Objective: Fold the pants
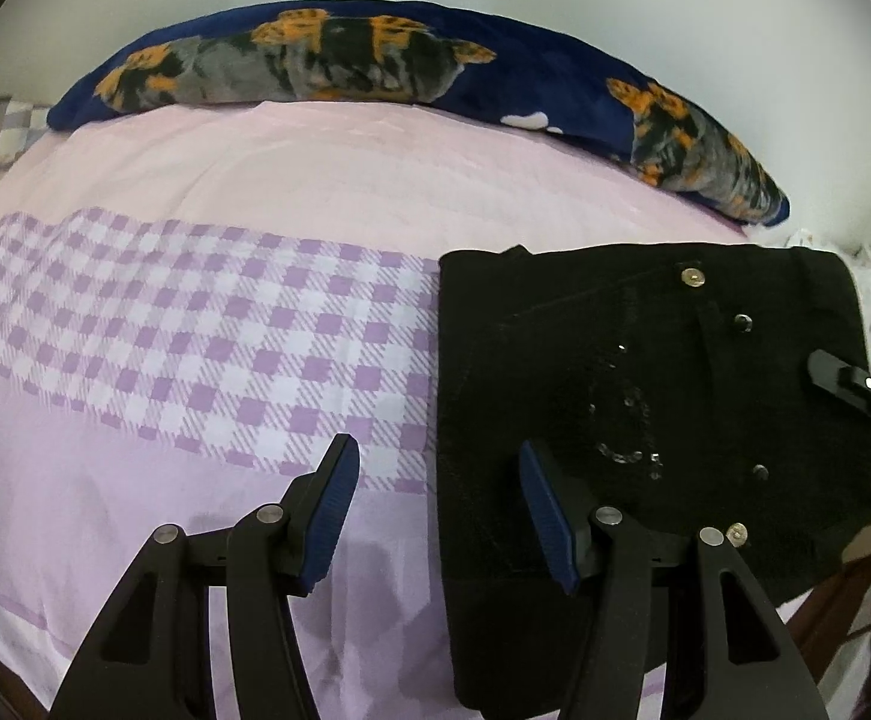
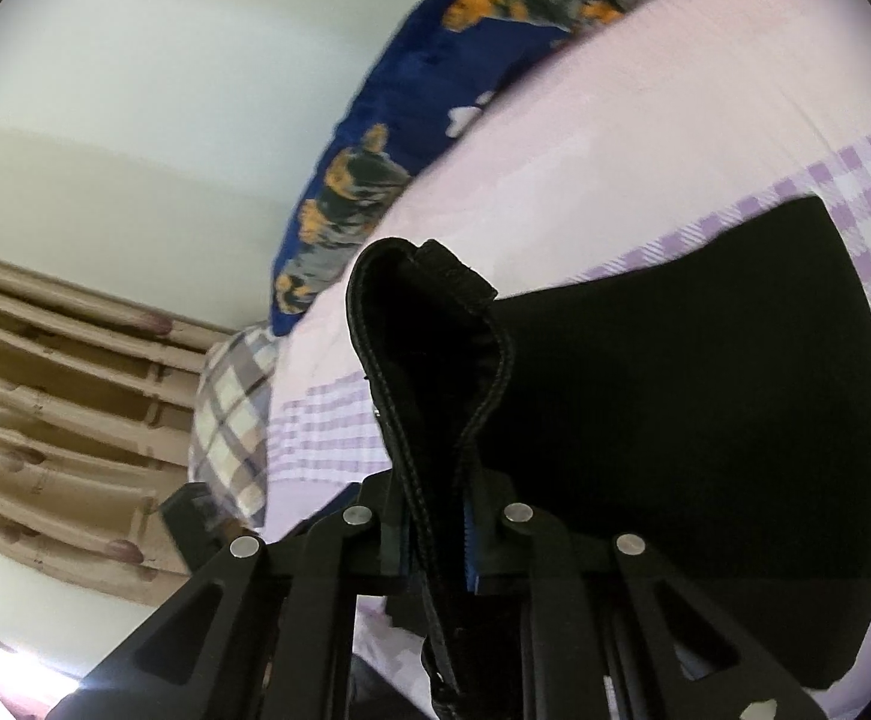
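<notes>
Black pants [image 1: 645, 396] lie folded on the checked bedsheet [image 1: 195, 348], our right gripper [image 2: 435, 546] clenched on a lifted hem edge, left gripper [image 1: 435, 510] spread empty above their near edge; we'd carry the hem over level, releasing only once edges align.

Your black pants [image 1: 645, 396] lie folded into a compact, roughly square stack on the pink and purple-checked bedspread, waistband side up, with metal buttons and rivets showing. One thick stitched edge [image 2: 435, 396] is lifted off the bed, pinched upright and curling over.
</notes>
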Tool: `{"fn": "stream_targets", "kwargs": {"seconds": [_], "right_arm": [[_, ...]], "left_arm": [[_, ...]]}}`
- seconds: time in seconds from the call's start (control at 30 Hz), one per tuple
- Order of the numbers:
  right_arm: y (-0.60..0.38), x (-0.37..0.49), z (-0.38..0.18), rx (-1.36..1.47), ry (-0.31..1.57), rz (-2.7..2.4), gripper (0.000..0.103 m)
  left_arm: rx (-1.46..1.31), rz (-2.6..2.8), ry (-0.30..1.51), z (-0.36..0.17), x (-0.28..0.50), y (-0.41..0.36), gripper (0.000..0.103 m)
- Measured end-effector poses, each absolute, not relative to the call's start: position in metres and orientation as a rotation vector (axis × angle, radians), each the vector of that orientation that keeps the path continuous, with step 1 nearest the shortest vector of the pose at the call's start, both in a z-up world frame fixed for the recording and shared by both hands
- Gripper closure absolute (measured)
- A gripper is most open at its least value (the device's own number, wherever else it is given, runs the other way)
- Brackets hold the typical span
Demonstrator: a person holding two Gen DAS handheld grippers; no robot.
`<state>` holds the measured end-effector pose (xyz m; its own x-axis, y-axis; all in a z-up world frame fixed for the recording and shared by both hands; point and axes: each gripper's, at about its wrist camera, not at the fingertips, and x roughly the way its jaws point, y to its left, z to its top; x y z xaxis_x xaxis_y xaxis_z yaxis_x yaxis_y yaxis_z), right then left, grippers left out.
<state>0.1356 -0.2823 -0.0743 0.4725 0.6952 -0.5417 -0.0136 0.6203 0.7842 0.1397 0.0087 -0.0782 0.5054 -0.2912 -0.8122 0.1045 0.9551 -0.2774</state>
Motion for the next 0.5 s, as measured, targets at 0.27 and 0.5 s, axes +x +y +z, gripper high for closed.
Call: {"fn": "stream_targets", "kwargs": {"seconds": [0.27,0.5], "right_arm": [[-0.29,0.135,-0.052,0.758,0.943,0.513,0.091],[-0.337,0.133,-0.068,0.787,0.919,0.419,0.091]], "left_arm": [[-0.254,-0.275,1.016,-0.069,0.139,0.006,0.046],[-0.257,-0.364,1.005,-0.06,0.145,-0.018,0.046]]}}
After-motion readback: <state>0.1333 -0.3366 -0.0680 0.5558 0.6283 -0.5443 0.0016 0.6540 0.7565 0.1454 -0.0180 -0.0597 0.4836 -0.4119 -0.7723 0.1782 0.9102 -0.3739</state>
